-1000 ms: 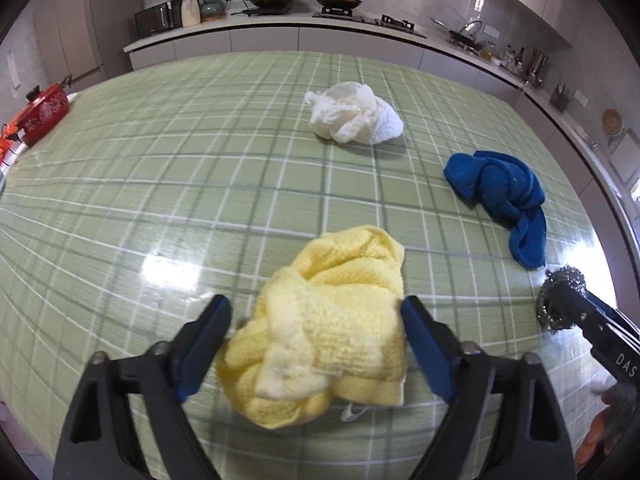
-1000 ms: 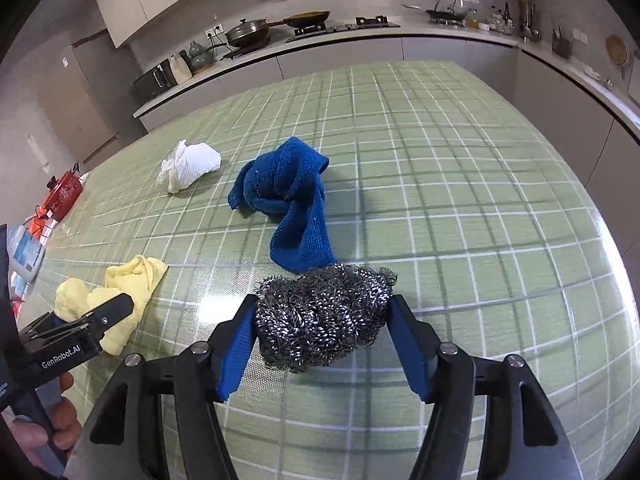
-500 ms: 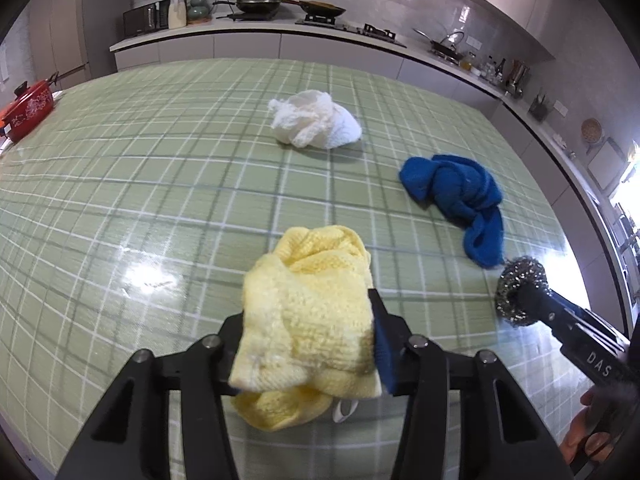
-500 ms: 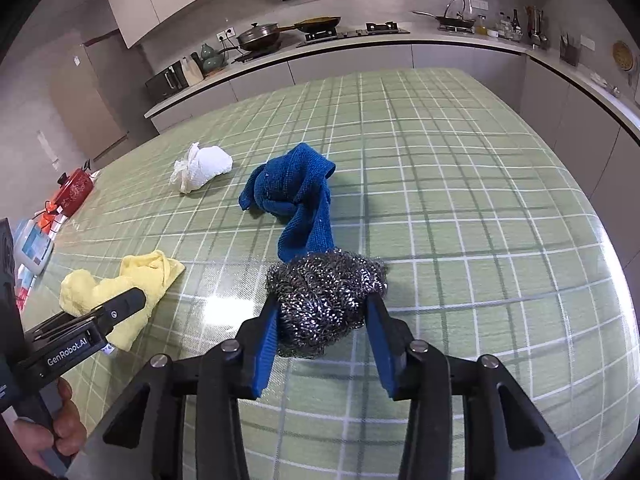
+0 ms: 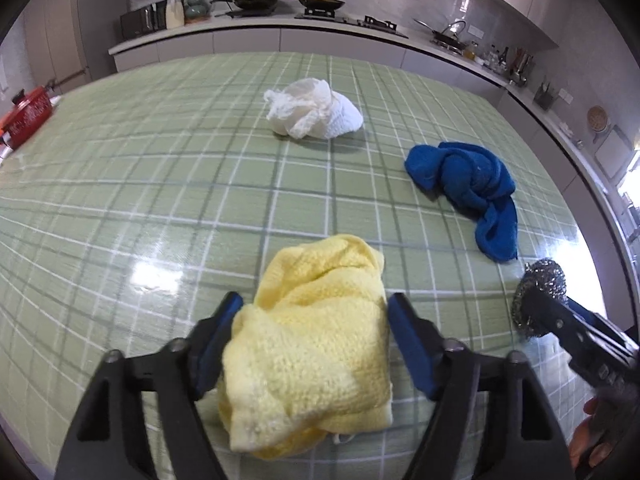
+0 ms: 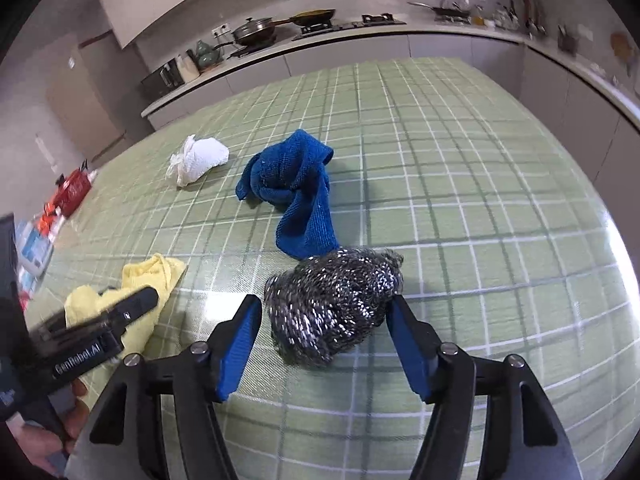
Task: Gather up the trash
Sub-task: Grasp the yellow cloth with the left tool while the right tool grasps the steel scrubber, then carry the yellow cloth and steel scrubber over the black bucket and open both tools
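A crumpled yellow cloth (image 5: 316,352) fills the gap of my left gripper (image 5: 316,336). Both blue pads still press its sides while the jaws are opening. In the right wrist view a steel wool ball (image 6: 336,304) rests on the green checked table (image 6: 480,184) between the fingers of my right gripper (image 6: 324,332). Those jaws are opening too. The right pad touches the wool and the left pad stands clear of it. A blue cloth (image 6: 296,196) and a white crumpled wad (image 6: 198,160) lie farther back. The left gripper (image 6: 136,304) and the yellow cloth (image 6: 156,276) show at the left.
A red pot (image 5: 30,114) sits at the table's far left edge, with small packets (image 6: 36,248) near it. A kitchen counter (image 5: 256,28) with pans runs behind and along the right. A hand (image 6: 60,432) grips the left tool.
Both grippers squeezed their loads half a second ago and have since widened. The yellow cloth stays bunched narrower than a second ago. The steel wool stays compacted, with a gap now at the left pad.
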